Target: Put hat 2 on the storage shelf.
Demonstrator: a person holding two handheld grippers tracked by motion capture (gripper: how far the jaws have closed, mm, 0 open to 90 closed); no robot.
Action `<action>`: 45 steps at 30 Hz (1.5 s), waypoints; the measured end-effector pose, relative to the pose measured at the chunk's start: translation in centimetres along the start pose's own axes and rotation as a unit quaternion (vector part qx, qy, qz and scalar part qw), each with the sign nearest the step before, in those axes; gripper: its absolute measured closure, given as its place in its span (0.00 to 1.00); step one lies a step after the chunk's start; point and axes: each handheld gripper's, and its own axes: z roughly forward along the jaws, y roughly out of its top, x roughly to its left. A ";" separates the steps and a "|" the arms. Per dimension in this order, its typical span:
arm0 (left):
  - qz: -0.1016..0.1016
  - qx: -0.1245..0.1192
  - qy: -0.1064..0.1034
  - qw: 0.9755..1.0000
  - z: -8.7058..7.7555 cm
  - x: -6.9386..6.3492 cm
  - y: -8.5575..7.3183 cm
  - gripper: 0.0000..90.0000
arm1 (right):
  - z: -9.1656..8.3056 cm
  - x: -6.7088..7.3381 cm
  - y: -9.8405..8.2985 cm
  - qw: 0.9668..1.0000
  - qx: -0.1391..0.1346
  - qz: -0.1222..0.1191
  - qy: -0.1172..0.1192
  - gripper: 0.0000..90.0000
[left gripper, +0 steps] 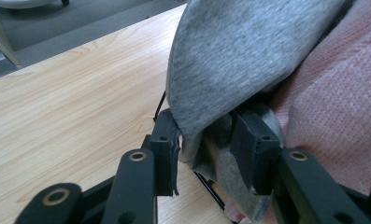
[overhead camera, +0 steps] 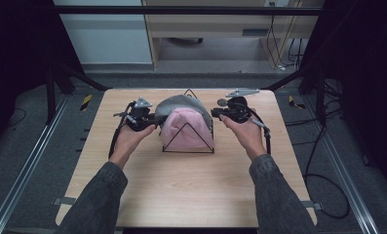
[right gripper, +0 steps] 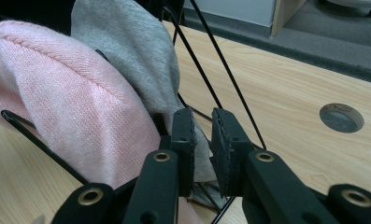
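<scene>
High view: I hold my left gripper (overhead camera: 141,116) and right gripper (overhead camera: 232,110) at either end of the grey cloth (overhead camera: 181,102), which is draped over the black wire rack (overhead camera: 188,141) behind the pink cloth (overhead camera: 183,130), mid-table (overhead camera: 181,185).

Left gripper view: my jaws stand apart; the grey cloth's (left gripper: 239,60) edge hangs loose between them, the pads not pressing it.

Right gripper view: jaws parted by a narrow gap; the grey cloth's (right gripper: 136,51) corner lies against the left pad, unclamped, beside the pink cloth (right gripper: 75,107).
</scene>
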 end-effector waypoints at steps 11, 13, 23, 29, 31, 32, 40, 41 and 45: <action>-0.004 0.001 0.005 1.000 -0.1 0.2 -0.2 0.60 | 0.0 0.0 -0.1 1.000 0.000 0.003 0.002 0.86; -0.007 0.005 0.007 1.000 -0.1 0.2 -0.2 0.56 | 0.0 0.0 -0.1 1.000 -0.001 0.002 0.001 0.85; -0.020 0.011 0.016 1.000 0.0 0.8 -1.2 0.47 | -0.1 0.0 -0.2 1.000 0.000 0.002 0.002 0.83; -0.020 0.006 0.017 1.000 -0.4 0.8 -1.4 0.46 | -0.1 0.0 -0.1 1.000 -0.003 0.001 0.002 0.82; -0.020 0.004 0.018 1.000 -0.6 0.8 -1.4 0.44 | -0.2 0.0 -0.1 1.000 -0.002 -0.001 0.002 0.81; -0.018 0.002 0.018 1.000 -0.7 0.8 -1.4 0.43 | -0.2 0.1 -0.1 1.000 -0.001 0.000 0.002 0.80; -0.001 -0.009 0.030 1.000 -2.2 0.1 -1.3 0.32 | -0.9 0.2 0.1 1.000 -0.008 -0.004 0.000 0.78; 0.001 -0.010 0.032 0.999 -2.5 0.0 -1.2 0.30 | -1.0 0.3 0.2 1.000 -0.008 -0.003 -0.001 0.77; -0.001 -0.006 0.037 0.999 -3.7 -0.6 -1.1 0.20 | -1.7 0.6 0.4 1.000 -0.016 -0.006 -0.009 0.60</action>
